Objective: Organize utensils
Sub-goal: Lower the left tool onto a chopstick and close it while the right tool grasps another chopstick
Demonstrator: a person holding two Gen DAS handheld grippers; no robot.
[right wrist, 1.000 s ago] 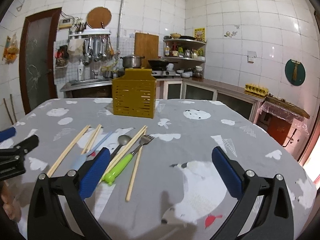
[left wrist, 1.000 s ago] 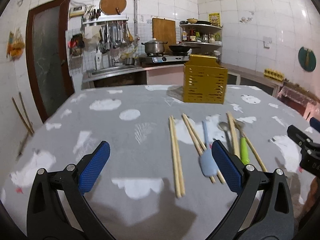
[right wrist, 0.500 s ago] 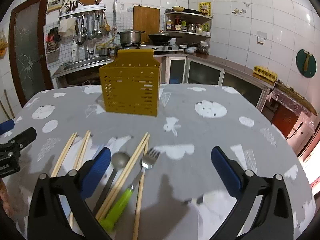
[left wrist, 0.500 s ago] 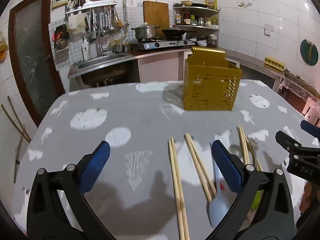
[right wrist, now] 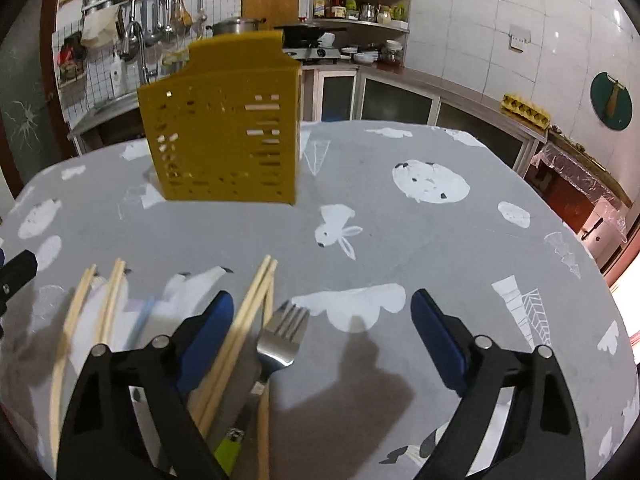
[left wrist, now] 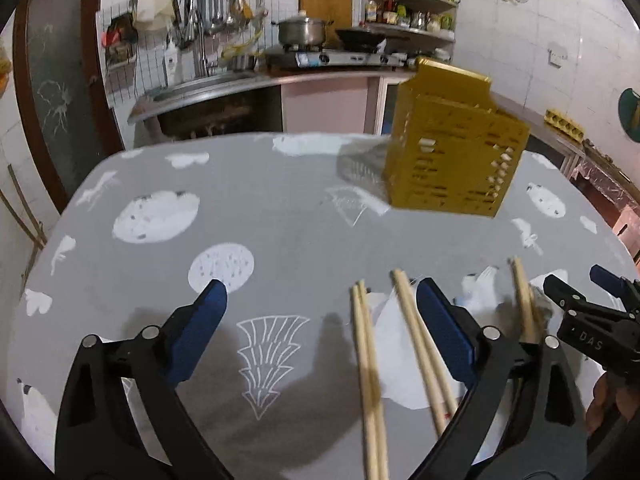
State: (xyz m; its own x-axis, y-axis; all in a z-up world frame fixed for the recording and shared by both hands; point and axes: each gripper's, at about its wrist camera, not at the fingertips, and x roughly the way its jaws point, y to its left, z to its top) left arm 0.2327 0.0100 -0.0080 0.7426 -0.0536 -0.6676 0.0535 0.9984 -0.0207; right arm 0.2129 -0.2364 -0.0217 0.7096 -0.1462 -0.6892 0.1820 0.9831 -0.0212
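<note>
Two grippers over grey patterned tablecloth [left wrist: 280, 208], both with jaws wide apart, nothing held. Left gripper [left wrist: 322, 332] low above cloth, blue pads [left wrist: 444, 336] straddling bare fabric and a chopstick pair [left wrist: 368, 368]; second chopstick pair [left wrist: 420, 344] running under right-hand pad; third set of chopsticks [left wrist: 522, 300] further right, partly blurred. Right gripper [right wrist: 322, 330] likewise empty, seen also at right edge of left wrist view [left wrist: 592, 320]. Between its pads: metal fork [right wrist: 282, 340], tines pointing toward far side of table, green handle [right wrist: 230, 446] near bottom of frame. Just left of fork, chopstick pair [right wrist: 248, 320] lying diagonally, passing under left-hand pad; one more single chopstick [right wrist: 264, 412] alongside fork handle. Further left, two more chopstick pairs [right wrist: 100, 308] and pale blue utensil [right wrist: 140, 326], type not discernible from blur. Yellow perforated utensil holder [right wrist: 224, 128] upright on cloth beyond all utensils, well apart from both grippers, contents not visible. All utensils flat on cloth. Kitchen counter with stove and pot [left wrist: 302, 30] behind table.
</note>
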